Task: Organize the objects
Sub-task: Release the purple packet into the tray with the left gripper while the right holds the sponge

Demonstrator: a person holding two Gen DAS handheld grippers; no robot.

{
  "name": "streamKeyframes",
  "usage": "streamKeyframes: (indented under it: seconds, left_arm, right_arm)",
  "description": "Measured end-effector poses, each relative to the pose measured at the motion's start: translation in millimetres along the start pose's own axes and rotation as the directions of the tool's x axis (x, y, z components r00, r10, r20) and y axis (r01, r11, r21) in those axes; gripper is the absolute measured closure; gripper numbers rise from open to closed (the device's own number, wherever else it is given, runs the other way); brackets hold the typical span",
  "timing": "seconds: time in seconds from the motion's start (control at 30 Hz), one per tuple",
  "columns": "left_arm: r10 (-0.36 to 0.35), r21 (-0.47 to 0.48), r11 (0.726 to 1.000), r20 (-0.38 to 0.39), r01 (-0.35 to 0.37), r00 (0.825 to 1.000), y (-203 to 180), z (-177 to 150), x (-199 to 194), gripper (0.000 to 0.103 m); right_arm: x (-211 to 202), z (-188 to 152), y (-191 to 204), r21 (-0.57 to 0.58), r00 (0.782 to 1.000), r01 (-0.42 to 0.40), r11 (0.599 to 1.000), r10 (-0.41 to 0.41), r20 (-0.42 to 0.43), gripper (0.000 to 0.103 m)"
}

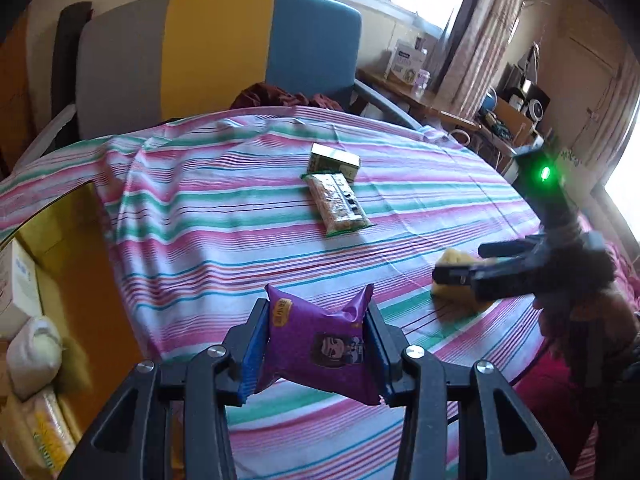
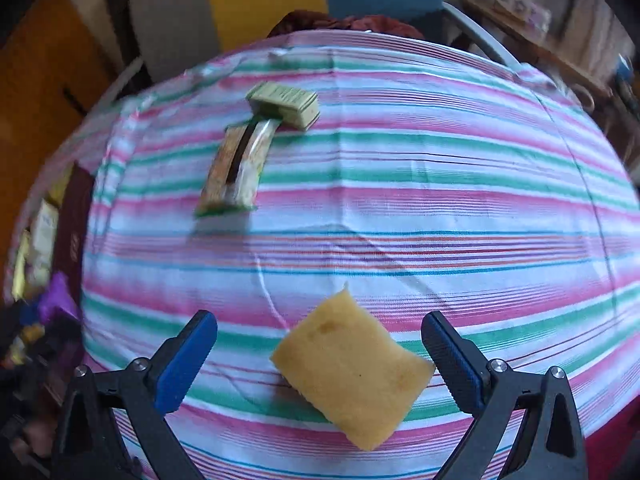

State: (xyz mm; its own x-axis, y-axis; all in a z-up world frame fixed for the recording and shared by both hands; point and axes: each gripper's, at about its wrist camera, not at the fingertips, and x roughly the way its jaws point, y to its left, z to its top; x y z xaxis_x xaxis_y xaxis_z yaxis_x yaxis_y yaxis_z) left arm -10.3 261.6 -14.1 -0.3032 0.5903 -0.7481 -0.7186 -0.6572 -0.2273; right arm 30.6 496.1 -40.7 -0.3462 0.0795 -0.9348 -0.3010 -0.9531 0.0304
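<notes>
Pinching the purple packet [image 1: 316,354], your left claw [image 1: 316,360] carries it clear; your right claw [image 2: 320,360] hangs spread around the sponge [image 2: 352,372] to grasp it.

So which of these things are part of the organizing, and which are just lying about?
Job items:
purple snack packet, held in the left gripper
yellow sponge, between the open right gripper's fingers
green box
snack bar

Lying about:
chair
striped cloth

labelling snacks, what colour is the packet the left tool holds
Purple, with a small cartoon face printed on it; the packet shows best in the left wrist view.
</notes>
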Motion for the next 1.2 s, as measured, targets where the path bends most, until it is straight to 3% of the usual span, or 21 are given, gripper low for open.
streamKeyframes:
  seconds: [0.1, 0.13, 0.17, 0.27, 0.4, 0.53, 0.6, 0.77, 0.83, 0.97, 1.07, 1.2]
  left_arm:
    - [0.001, -0.046, 0.999, 0.038, 0.001, 0.999, 20.7, -6.1, -25.8, 0.058]
    - [0.006, -0.066, 0.998, 0.055, -0.003, 0.998, 30.1, -9.3, -36.5, 0.058]
    - [0.014, -0.085, 0.996, 0.067, -0.008, 0.998, 38.1, -12.2, -44.4, 0.058]
    - [0.069, -0.171, 0.984, 0.105, -0.050, 0.992, 74.5, -23.7, -72.5, 0.058]
    - [0.160, -0.327, 0.938, 0.112, -0.116, 0.981, 133.6, -40.8, -97.1, 0.058]
    - [0.178, -0.451, 0.885, 0.109, -0.111, 0.978, 174.4, -42.7, -101.2, 0.058]
    - [0.199, -0.459, 0.880, 0.116, -0.125, 0.973, 182.5, -33.7, -99.0, 0.058]
    - [0.214, -0.405, 0.902, 0.121, -0.149, 0.969, 186.6, 1.0, -72.4, 0.058]
    - [0.240, -0.400, 0.899, 0.113, -0.177, 0.964, 192.7, 13.1, -59.0, 0.058]
    - [0.271, -0.387, 0.891, 0.032, -0.238, 0.962, 208.6, 32.9, -21.8, 0.056]
    - [0.319, -0.355, 0.883, -0.028, -0.308, 0.947, 216.8, 39.0, 5.2, 0.053]
    - [0.334, -0.345, 0.874, -0.085, -0.343, 0.939, 226.4, 38.9, 22.2, 0.051]
  right_arm:
    - [13.6, -9.8, 3.6, -0.060, 0.998, 0.043, 0.997, -0.045, -0.039, 0.000]
    - [16.4, -12.1, 2.1, -0.060, 0.997, 0.059, 0.996, -0.062, -0.042, 0.008]
    - [17.6, -12.6, 0.5, -0.061, 0.995, 0.094, 0.994, -0.097, -0.039, 0.026]
    - [13.1, -10.6, -7.7, -0.029, 0.997, 0.075, 0.997, -0.075, -0.004, 0.036]
    - [12.8, -10.1, -7.7, -0.031, 0.997, 0.082, 0.996, -0.082, 0.013, 0.038]
    - [15.5, -9.0, -9.9, -0.021, 0.997, 0.071, 0.997, -0.071, 0.003, 0.038]
    - [18.2, -10.0, -5.6, -0.018, 0.998, 0.061, 0.998, -0.061, -0.011, 0.037]
    - [17.3, -10.0, -3.8, -0.016, 0.998, 0.068, 0.998, -0.068, 0.001, 0.039]
    - [16.8, -10.0, -2.7, -0.017, 0.998, 0.070, 0.997, -0.070, 0.007, 0.039]
    - [21.2, -7.3, -1.7, -0.029, 0.997, 0.075, 0.997, -0.074, 0.011, 0.039]
    - [21.4, -7.4, -2.2, -0.034, 0.997, 0.073, 0.997, -0.073, 0.013, 0.039]
    - [22.9, -8.1, -1.5, -0.039, 0.998, 0.065, 0.997, -0.064, 0.008, 0.040]
